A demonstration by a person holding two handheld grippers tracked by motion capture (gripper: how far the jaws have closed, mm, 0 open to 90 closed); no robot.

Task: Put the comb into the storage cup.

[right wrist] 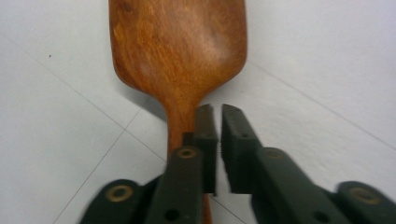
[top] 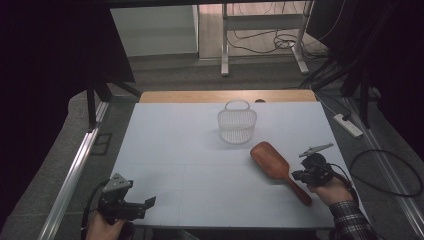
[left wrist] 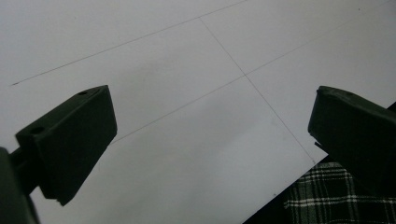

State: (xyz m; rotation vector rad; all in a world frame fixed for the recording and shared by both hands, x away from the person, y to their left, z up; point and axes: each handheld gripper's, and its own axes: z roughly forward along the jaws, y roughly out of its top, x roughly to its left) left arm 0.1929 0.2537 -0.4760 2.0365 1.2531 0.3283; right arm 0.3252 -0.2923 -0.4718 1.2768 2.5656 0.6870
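White surface [top: 190, 165] with thin pencil grid lines, wooden strip along its far edge. Wooden spatula [top: 276, 169] lies flat at about 4 o'clock from surface centre, broad blade toward 10 o'clock, handle running to 4 o'clock and ending near the right hand [top: 334, 191]. White plastic mesh basket [top: 236, 124] with a loop handle stands upright at 12 o'clock from centre, just beyond the blade tip, apart from it. Right claw [top: 304, 175] sits over the spatula handle; in the right gripper view the right claw [right wrist: 218, 122] has its jaws nearly pressed together, only a narrow slit between them, empty, hovering above the spatula [right wrist: 177, 51] neck with the handle passing under and slightly to the side of the jaw at 9 o'clock; contact with the wood cannot be told. Left claw [top: 142, 205] is at 7 o'clock on the surface near the front edge, held in the left hand [top: 102, 226], pointing toward 3 o'clock. In the left gripper view the left claw [left wrist: 210, 135] is spread wide, nothing between the jaws, bare surface [left wrist: 196, 70] and crossing grid lines below it, plaid sleeve [left wrist: 327, 193] at the 5 o'clock corner. Plaid cuff also on the right forearm [top: 352, 220]. Floor beyond shows a white frame's legs [top: 225, 45], loose cables, and a power strip [top: 347, 125] at 3 o'clock off the surface.
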